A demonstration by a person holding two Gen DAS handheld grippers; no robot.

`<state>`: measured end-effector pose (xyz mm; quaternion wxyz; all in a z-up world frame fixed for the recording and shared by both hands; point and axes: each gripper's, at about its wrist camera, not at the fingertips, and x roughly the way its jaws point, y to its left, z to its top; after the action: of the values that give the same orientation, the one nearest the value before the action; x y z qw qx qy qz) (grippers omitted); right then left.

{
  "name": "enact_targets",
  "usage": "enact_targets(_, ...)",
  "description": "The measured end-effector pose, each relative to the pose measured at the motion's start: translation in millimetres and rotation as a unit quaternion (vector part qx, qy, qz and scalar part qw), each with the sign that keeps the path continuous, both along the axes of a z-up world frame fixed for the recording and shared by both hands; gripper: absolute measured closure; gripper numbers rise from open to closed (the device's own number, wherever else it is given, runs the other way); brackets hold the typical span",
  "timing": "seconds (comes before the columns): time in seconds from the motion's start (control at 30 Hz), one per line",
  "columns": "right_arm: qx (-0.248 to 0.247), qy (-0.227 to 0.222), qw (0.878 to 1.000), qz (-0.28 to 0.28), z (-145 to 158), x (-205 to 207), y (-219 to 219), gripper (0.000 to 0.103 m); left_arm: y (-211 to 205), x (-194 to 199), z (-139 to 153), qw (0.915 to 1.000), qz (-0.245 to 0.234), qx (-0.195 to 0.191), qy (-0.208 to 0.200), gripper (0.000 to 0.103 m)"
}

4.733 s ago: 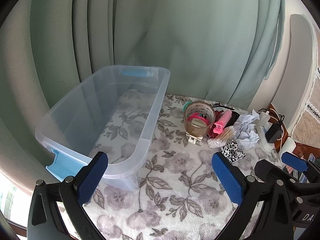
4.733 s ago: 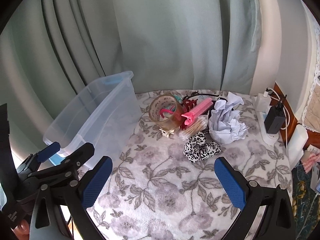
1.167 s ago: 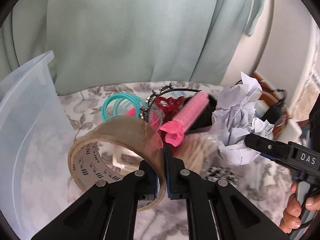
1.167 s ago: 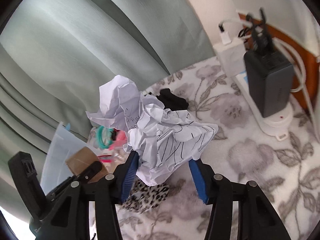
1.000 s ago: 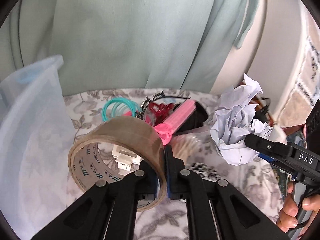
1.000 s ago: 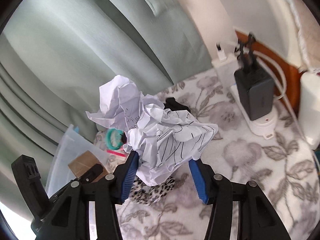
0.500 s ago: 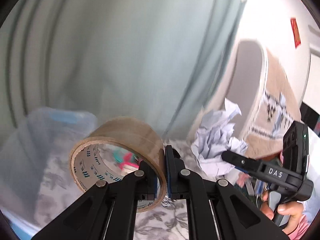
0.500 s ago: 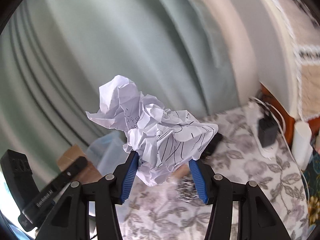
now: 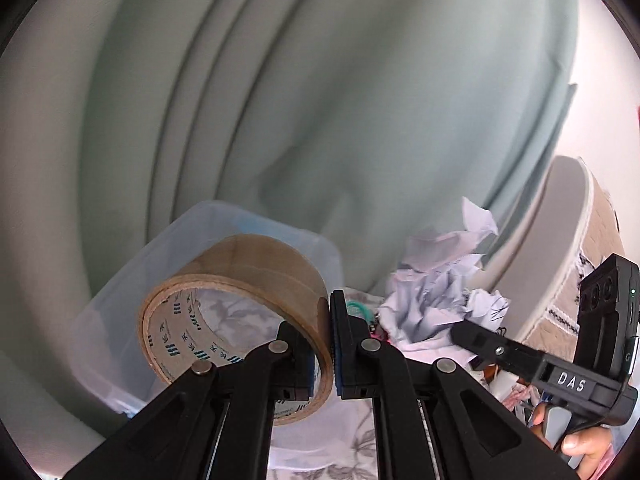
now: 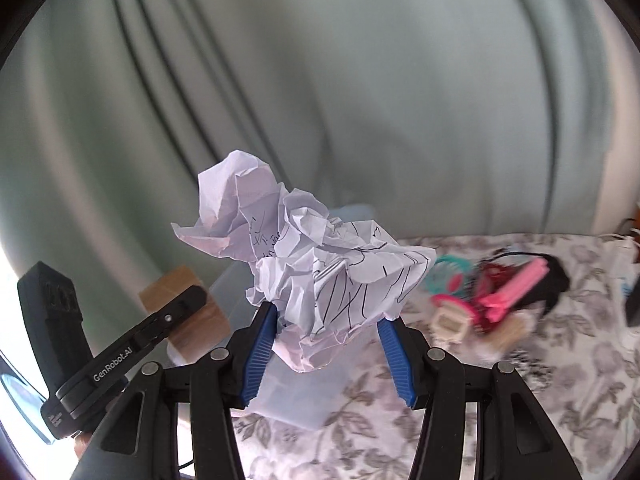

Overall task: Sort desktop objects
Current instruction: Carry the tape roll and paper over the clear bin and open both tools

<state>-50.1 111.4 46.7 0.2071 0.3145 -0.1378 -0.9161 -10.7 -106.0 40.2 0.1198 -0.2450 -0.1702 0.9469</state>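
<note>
My left gripper [image 9: 326, 344] is shut on the wall of a brown packing tape roll [image 9: 240, 280], held in the air above the clear plastic bin [image 9: 120, 312]. My right gripper [image 10: 326, 344] is shut on a crumpled white paper ball [image 10: 316, 256] with black scribbles, held up beside the bin [image 10: 288, 392]. The paper [image 9: 436, 300] and the right gripper also show in the left wrist view. The tape roll [image 10: 180, 292] and left gripper show at the left of the right wrist view.
A pile on the floral cloth [image 10: 520, 400] holds a pink hair clip [image 10: 516, 284], teal rings [image 10: 448, 272], a dark red claw clip [image 10: 488, 276] and a small beige watch-like item [image 10: 450, 322]. A green curtain [image 10: 360, 80] hangs behind. A padded headboard [image 9: 560, 248] stands right.
Both grippers have swung left toward the bin, carrying the tape roll and the paper ball. The bin is now behind the tape, and the pile has shifted to the right in the right wrist view.
</note>
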Motion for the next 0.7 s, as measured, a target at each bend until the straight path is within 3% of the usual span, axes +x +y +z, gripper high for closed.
enact_targets(0.27,0.018,0.002,0.999,0.042,-1,-11,-44,0.048,-22,-5,-13,0.9996,0.018,0.01,-0.02,0.096)
enact_targets(0.7,0.04,-0.022,0.998,0.054,-16,-31,-70,0.047,-23,-21,-38,0.998,0.013,0.024,-0.057,0.094)
